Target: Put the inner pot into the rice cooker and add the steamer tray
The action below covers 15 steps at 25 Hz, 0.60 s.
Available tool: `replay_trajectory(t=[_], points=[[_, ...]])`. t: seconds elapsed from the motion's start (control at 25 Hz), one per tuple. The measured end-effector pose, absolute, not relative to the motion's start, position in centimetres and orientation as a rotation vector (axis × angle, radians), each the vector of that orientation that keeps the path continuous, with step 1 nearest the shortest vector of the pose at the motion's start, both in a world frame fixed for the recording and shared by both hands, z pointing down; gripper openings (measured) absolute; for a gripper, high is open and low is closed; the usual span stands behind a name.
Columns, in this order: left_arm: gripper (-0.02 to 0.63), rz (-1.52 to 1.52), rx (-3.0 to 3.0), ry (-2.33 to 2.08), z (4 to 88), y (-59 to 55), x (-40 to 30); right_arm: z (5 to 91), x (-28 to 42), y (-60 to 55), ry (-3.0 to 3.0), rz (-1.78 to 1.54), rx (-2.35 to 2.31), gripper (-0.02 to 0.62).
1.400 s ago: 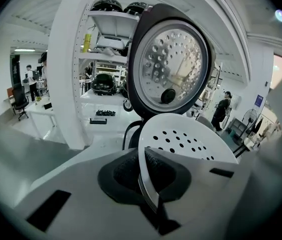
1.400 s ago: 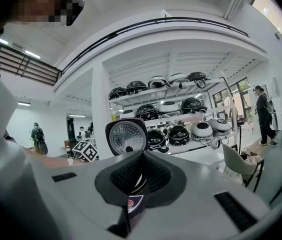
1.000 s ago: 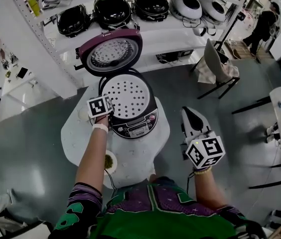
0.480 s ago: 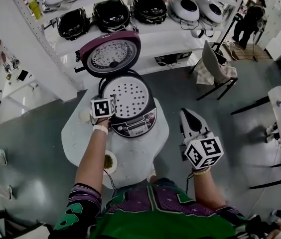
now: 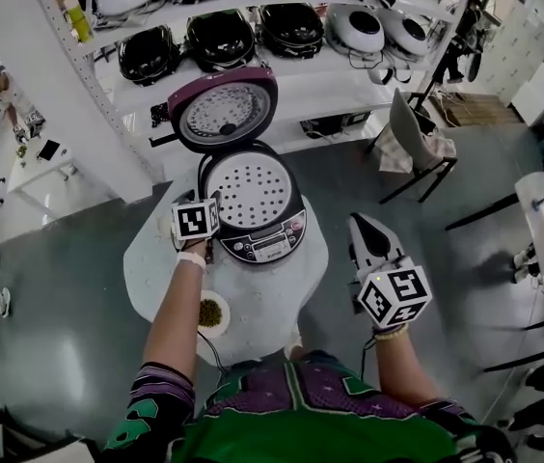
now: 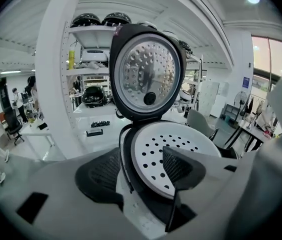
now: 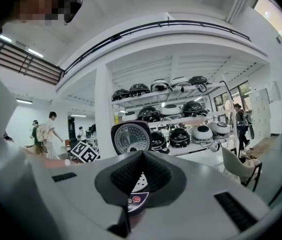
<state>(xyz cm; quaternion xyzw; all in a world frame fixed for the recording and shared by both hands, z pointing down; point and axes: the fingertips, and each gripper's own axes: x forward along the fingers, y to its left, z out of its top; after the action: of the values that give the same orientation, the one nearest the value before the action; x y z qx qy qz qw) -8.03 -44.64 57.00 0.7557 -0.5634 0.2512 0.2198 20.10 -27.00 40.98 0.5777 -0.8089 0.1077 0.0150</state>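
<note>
The perforated white steamer tray (image 5: 250, 193) sits level in the mouth of the rice cooker (image 5: 270, 247), which stands at the round table's (image 5: 156, 268) far edge with its lid (image 5: 224, 110) upright. The placing step looks finished, so the next move is probably just to back away cleanly. The left gripper (image 6: 141, 171) has just been opening and its jaws are wide, gripping nothing, with the cooker's rim in the gap. The right gripper (image 5: 364, 228) is closed and empty, off the table's right edge.

Raised lid (image 5: 222, 109) blocks behind cooker (image 5: 270, 247); steamer tray (image 5: 250, 189) open from above
</note>
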Motion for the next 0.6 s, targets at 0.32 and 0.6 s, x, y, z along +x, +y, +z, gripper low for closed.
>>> replay_trajectory(t=[0.32,0.6], points=[[0.275,0.569,2.079,-1.649,54.4,-39.0,-13.1,39.0,18.4,-25.1,-2.509,0.272,1.789,0.006],[0.262,0.398,2.049,-1.722,51.6,-33.2,-17.5,36.9,15.5,-23.2,-2.548,0.213,1.759,0.006]])
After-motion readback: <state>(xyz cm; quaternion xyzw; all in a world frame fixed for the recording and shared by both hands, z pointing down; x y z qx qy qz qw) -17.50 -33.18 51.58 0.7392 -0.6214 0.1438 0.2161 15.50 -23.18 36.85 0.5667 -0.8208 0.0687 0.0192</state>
